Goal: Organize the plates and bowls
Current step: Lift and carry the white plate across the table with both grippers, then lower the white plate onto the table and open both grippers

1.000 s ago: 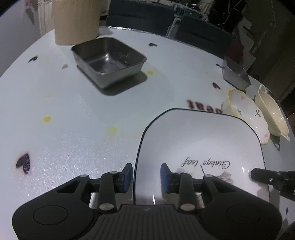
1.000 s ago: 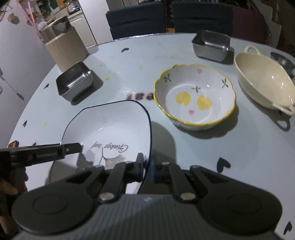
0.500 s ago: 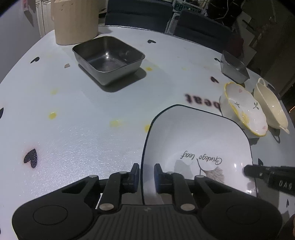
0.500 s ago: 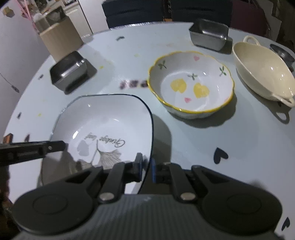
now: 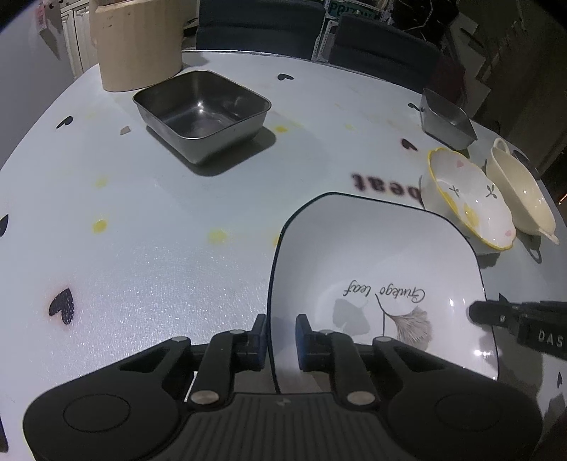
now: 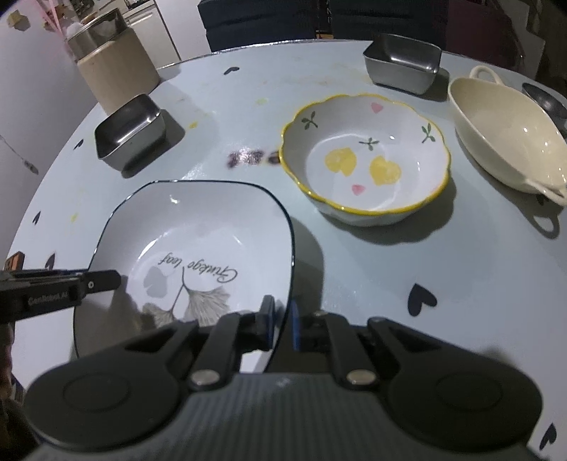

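A square white plate (image 5: 375, 255) with a dark rim and a printed leaf sits between both grippers. My left gripper (image 5: 281, 335) is shut on its left rim, one pad outside and one inside the wall. My right gripper (image 6: 281, 321) is shut on the opposite rim of the plate (image 6: 198, 227). Each gripper's finger shows in the other view, over the plate's far side. A scalloped yellow-rimmed bowl (image 6: 365, 166) and a cream handled bowl (image 6: 503, 131) stand to the right of the plate. Whether the plate touches the table I cannot tell.
A square steel tray (image 5: 202, 110) stands at the far left of the pale table (image 5: 141, 248), with a beige canister (image 5: 138, 42) behind it. A smaller steel tray (image 6: 404, 62) sits at the far right. Dark chairs (image 5: 262, 25) line the far edge.
The left gripper's jaws, open around the plate's left rim a second ago, have closed onto it. The right gripper has kept its grip on the other rim.
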Motion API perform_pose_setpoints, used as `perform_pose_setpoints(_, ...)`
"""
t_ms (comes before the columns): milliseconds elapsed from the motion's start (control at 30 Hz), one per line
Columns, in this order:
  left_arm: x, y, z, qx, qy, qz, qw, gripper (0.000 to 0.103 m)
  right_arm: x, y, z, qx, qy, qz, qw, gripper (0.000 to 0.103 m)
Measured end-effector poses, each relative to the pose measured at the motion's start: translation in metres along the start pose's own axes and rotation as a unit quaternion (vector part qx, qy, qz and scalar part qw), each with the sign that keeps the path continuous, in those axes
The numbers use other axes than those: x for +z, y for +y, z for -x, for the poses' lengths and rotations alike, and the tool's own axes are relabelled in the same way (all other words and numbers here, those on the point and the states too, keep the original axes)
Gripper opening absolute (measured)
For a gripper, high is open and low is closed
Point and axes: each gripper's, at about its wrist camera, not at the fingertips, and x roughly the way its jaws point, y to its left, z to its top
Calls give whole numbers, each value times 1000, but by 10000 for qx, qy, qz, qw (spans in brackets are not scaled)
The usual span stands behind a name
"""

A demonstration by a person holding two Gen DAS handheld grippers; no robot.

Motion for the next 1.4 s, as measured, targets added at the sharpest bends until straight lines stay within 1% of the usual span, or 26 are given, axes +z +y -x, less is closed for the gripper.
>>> perform_pose_setpoints(200,1,0,-1,-13,12,-29,10000,17,6,-1,-4,-39,-91,-29,9999,10)
perform_pose_setpoints(267,2,0,2,6,-58,-18,10000,18,6,-1,-4,-33,-84,-55,9999,11)
perform_pose_setpoints(333,2,-1,6,23,-143,-32,9999,19,6,-2,-3,48,-64,-114,9999,17)
perform_pose_setpoints(367,3,-1,7,14,-156,-19,9999,22,6,-2,-2,42,-67,-113,9999,18)
perform_pose_setpoints(400,3,-1,9,28,-161,-5,9999,28,6,0,-1,49,-73,-97,9999,20)
perform_pose_setpoints(433,3,-2,9,73,-158,-23,9998,31,6,0,0,80,-85,-78,9999,25)
perform_pose_setpoints(467,2,-3,10,116,-155,-68,9998,37,5,1,2,119,-106,-67,9999,27)
perform_pose_setpoints(500,1,-4,11,147,-148,-120,9997,43,4,2,3,151,-120,-52,9998,34)
perform_pose_setpoints(533,0,-5,11,163,-138,-155,9997,46,3,3,4,166,-130,-37,9998,41)
perform_pose_setpoints(567,-1,-6,12,175,-123,-191,9996,54,2,3,5,165,-138,-27,9998,45)
perform_pose_setpoints(600,-2,-7,14,187,-116,-226,9995,65,1,3,7,170,-151,-17,9997,51)
perform_pose_setpoints(633,-3,-7,16,204,-124,-252,9994,72,0,3,8,185,-170,-8,9997,56)
perform_pose_setpoints(667,-4,-7,18,234,-140,-270,9993,85,-2,3,10,204,-199,-1,9996,60)
perform_pose_setpoints(700,-5,-7,20,249,-176,-285,9991,92,-3,3,12,206,-245,7,9995,62)
perform_pose_setpoints(767,-8,-7,25,245,-237,-272,9990,95,-6,1,15,160,-319,62,9993,71)
perform_pose_setpoints(833,-10,-6,28,220,-233,-225,9992,99,-8,-2,17,89,-376,123,9992,88)
perform_pose_setpoints(900,-13,-6,32,242,-267,-187,9992,103,-10,-5,19,45,-419,158,9990,94)
perform_pose_setpoints(1000,-14,-11,35,339,-315,-261,9986,103,-13,-12,23,53,-485,172,9987,103)
perform_pose_setpoints(1167,-12,-24,42,297,-389,-297,9984,103,-15,-20,33,126,-611,253,9977,103)
perform_pose_setpoints(1400,-2,-61,45,100,-503,-443,9977,103,-14,-35,55,160,-836,200,9962,103)
